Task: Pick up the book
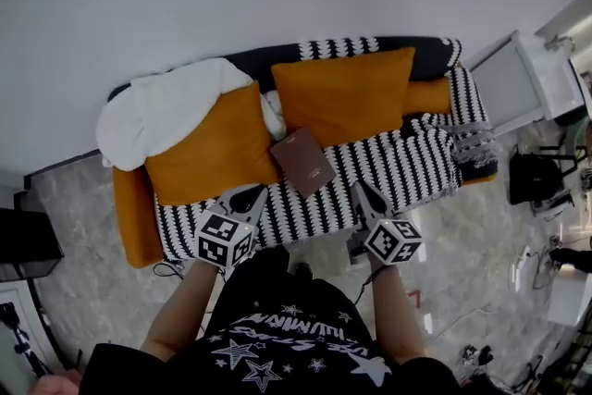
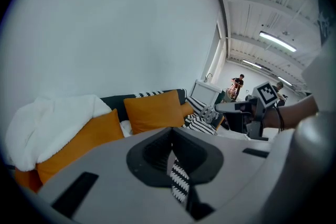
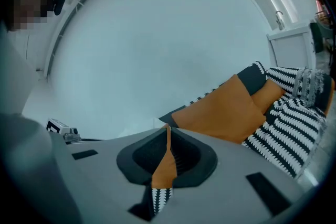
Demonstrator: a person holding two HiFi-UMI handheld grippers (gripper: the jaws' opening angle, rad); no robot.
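A dark brown book [image 1: 302,161] lies flat on the sofa's black-and-white patterned seat [image 1: 407,166], between two orange cushions [image 1: 215,148] [image 1: 347,92]. My left gripper [image 1: 247,197] hovers over the seat's front edge, just left of and nearer than the book, and its jaws are closed with nothing between them. My right gripper [image 1: 363,195] is at the same depth to the book's right, also shut and empty. In the left gripper view the left gripper [image 2: 171,132] points at the cushions, and in the right gripper view the right gripper [image 3: 167,129] does the same. The jaws hide the book in both views.
A white blanket [image 1: 157,111] is heaped on the sofa's left end. A white cabinet [image 1: 523,83] stands to the right, with a black bag [image 1: 535,177] and cables on the floor by it. A dark unit [image 1: 23,245] sits at the left.
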